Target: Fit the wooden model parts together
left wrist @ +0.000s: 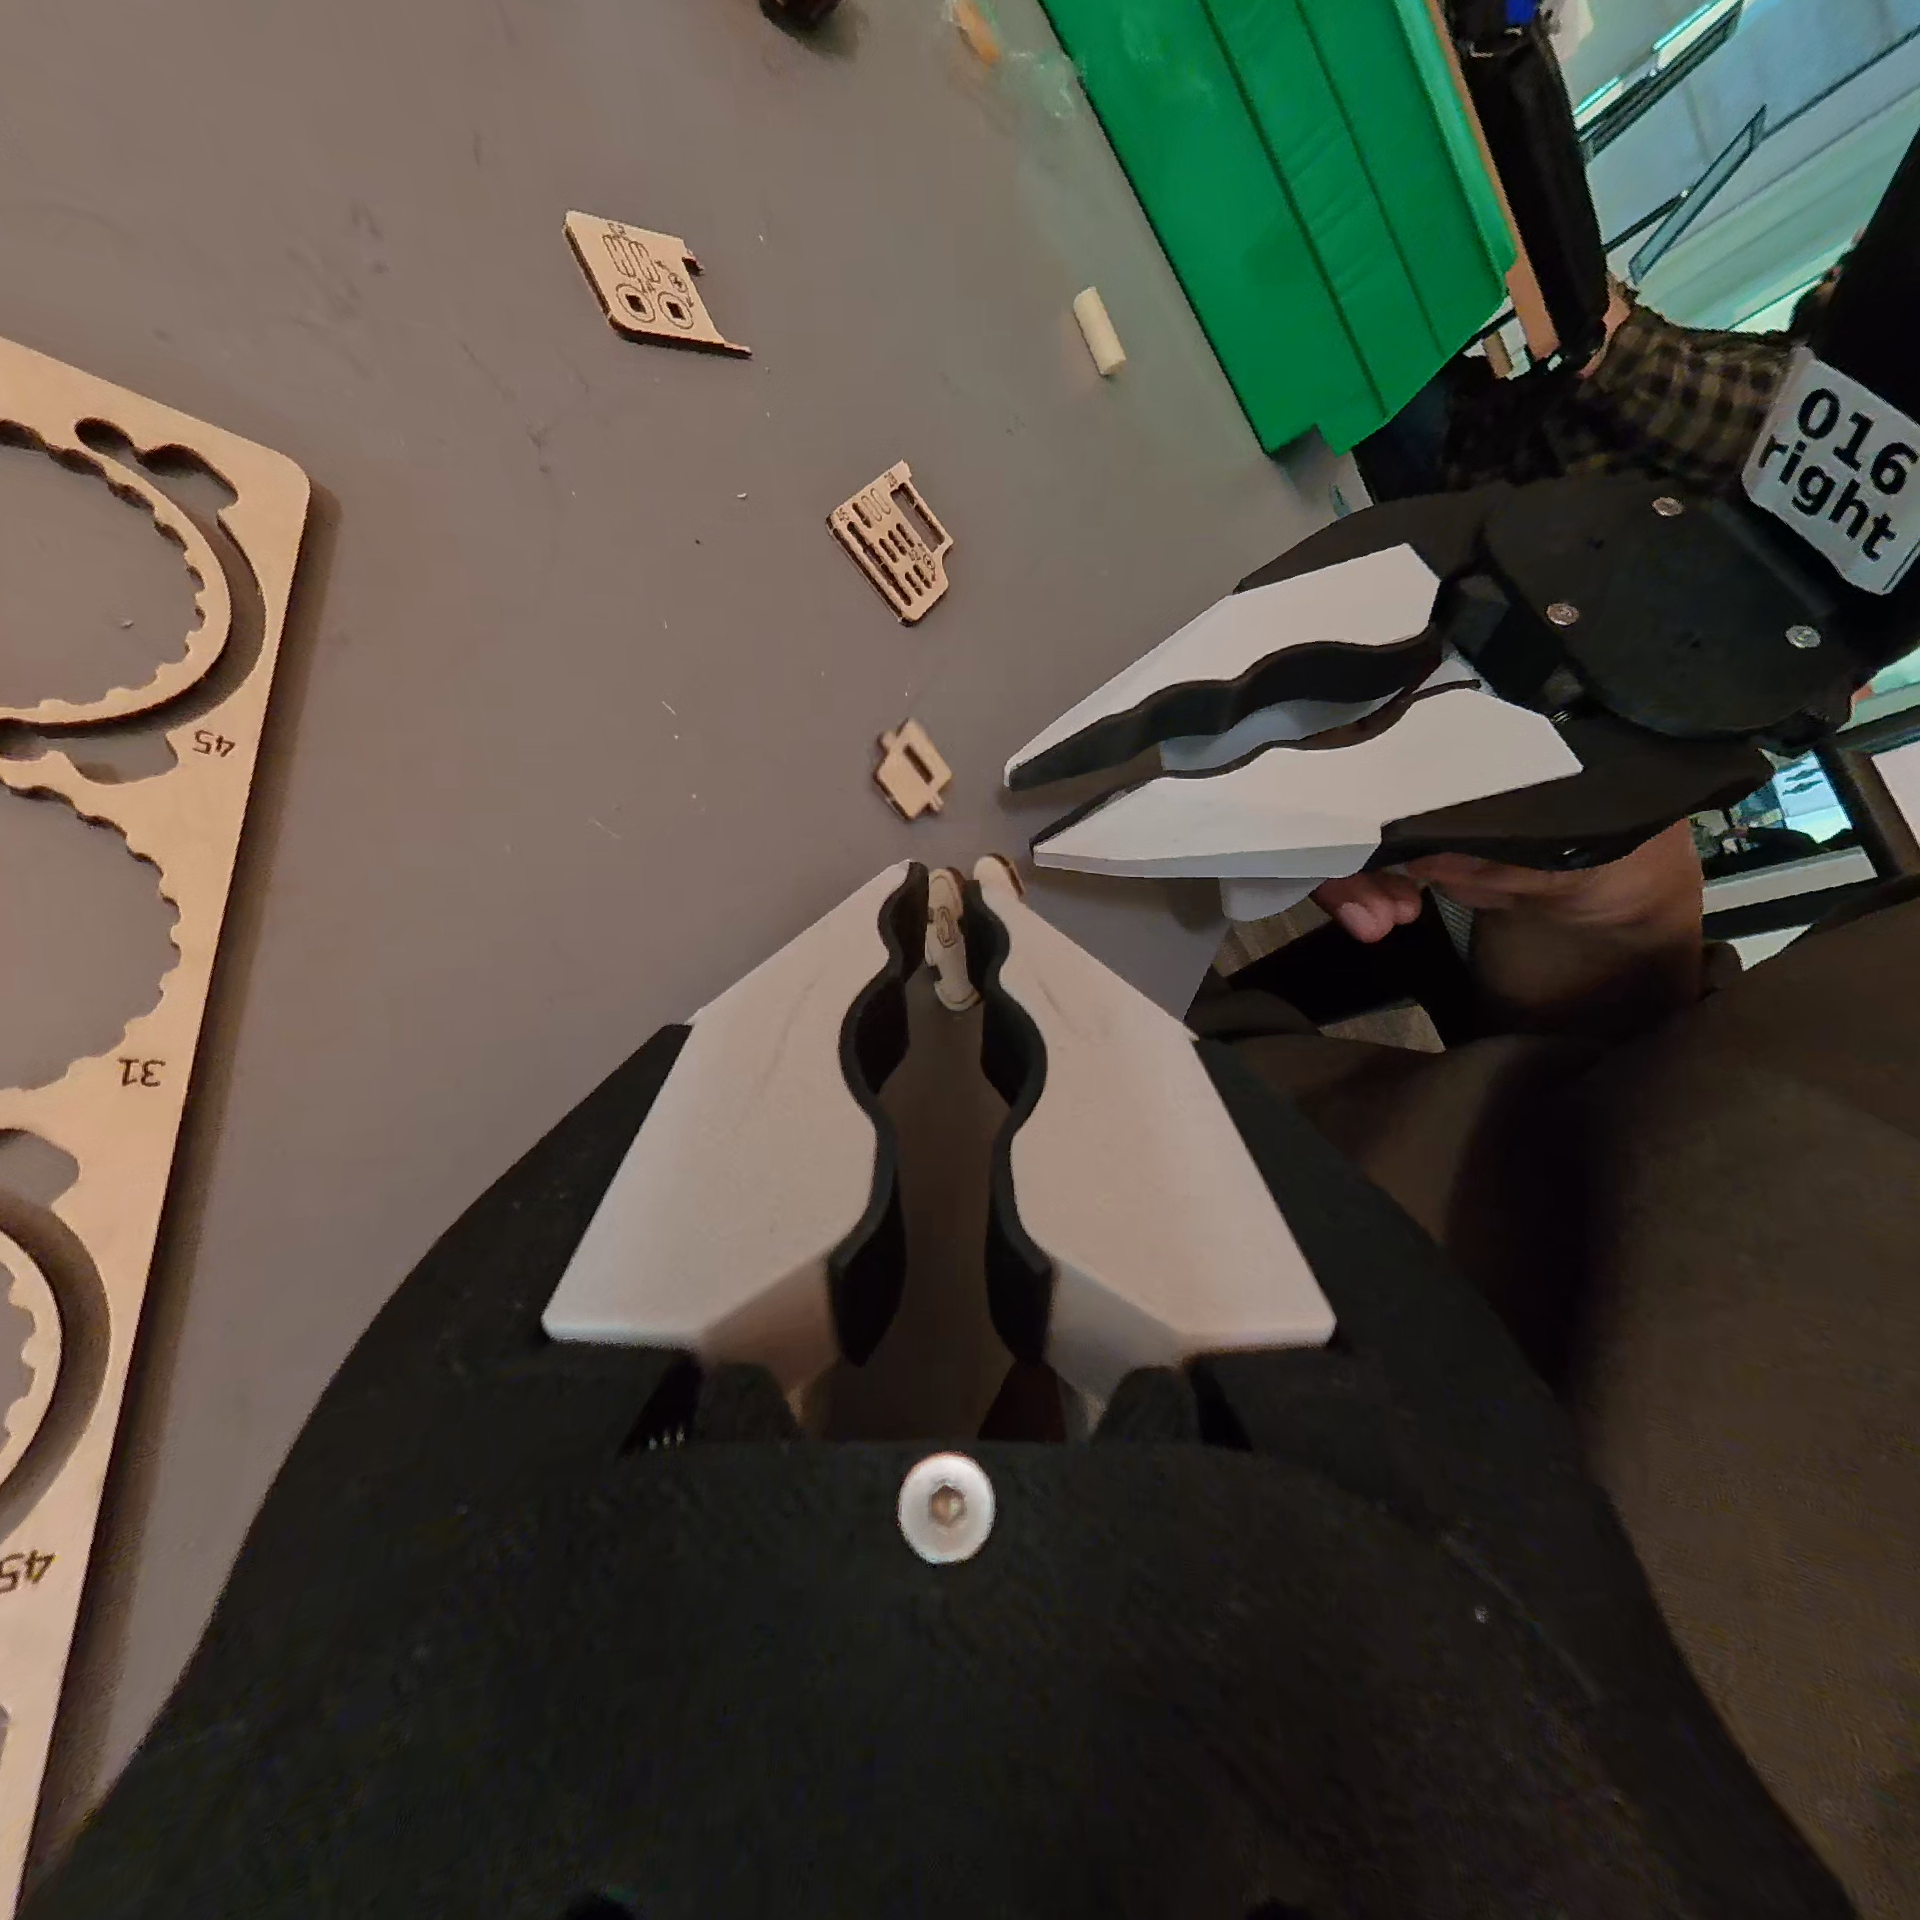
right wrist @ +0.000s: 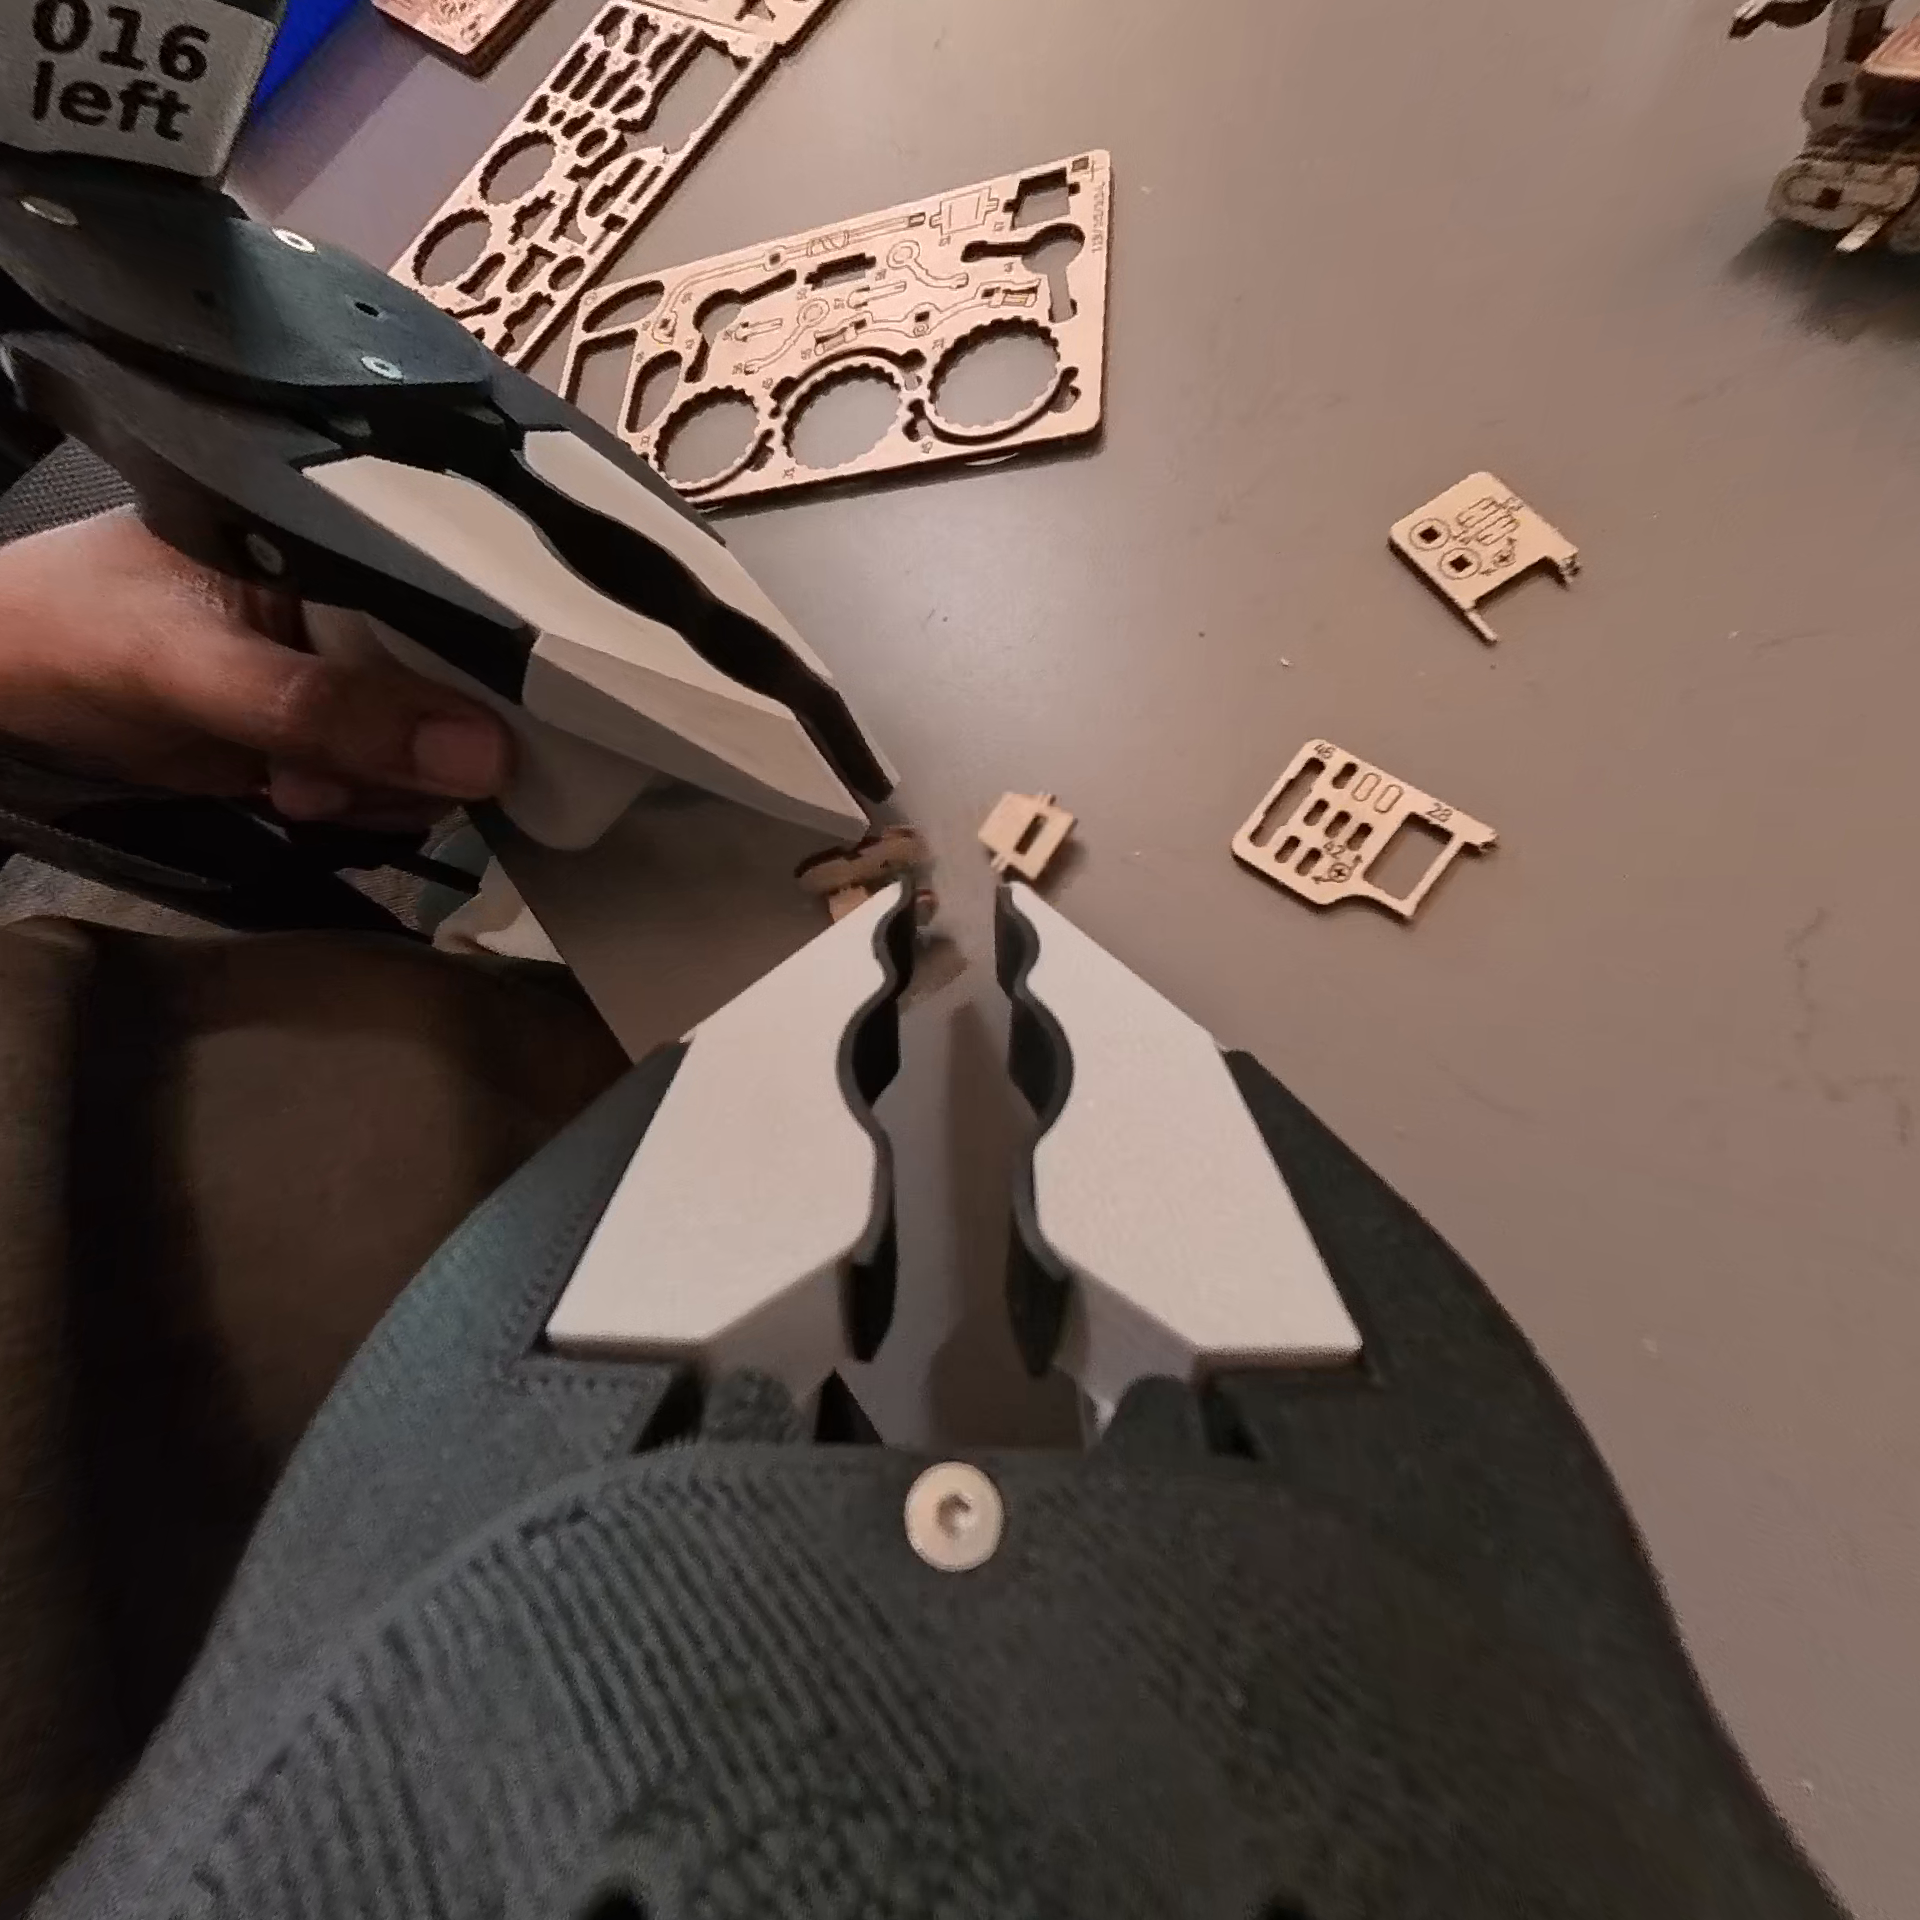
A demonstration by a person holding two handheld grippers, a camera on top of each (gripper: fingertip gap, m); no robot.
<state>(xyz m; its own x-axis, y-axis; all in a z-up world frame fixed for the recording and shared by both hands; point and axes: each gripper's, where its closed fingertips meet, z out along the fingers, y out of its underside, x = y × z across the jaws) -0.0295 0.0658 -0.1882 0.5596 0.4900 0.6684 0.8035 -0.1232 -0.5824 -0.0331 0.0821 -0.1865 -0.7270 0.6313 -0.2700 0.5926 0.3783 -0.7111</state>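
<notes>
My left gripper [left wrist: 948, 891] is shut on a small flat wooden part [left wrist: 948, 940], held upright between the fingertips just above the grey table [left wrist: 520, 623]. A rounded wooden end [left wrist: 1000, 873] shows just past its right fingertip. My right gripper [left wrist: 1025, 816] comes in from the right, with its tips close to the left gripper's tips. In the right wrist view it [right wrist: 951, 902] is open by a narrow gap with nothing held. The left gripper's tip [right wrist: 873, 805] and its wooden part [right wrist: 862, 864] lie just to its left. A small square wooden part [right wrist: 1027, 831] lies just beyond.
A slotted wooden part [right wrist: 1361, 831] and a square part with two holes [right wrist: 1475, 551] lie on the table to the right. Punched-out wooden sheets [right wrist: 862, 343] lie behind. A partly built model [right wrist: 1849, 156] stands far right. A white cylinder [left wrist: 1099, 330] and a green panel [left wrist: 1278, 187] lie farther off. My two grippers' fingertips are within a few centimetres of each other. Both grippers' tips are roughly 20 centimeters from the partly built model [right wrist: 1849, 156].
</notes>
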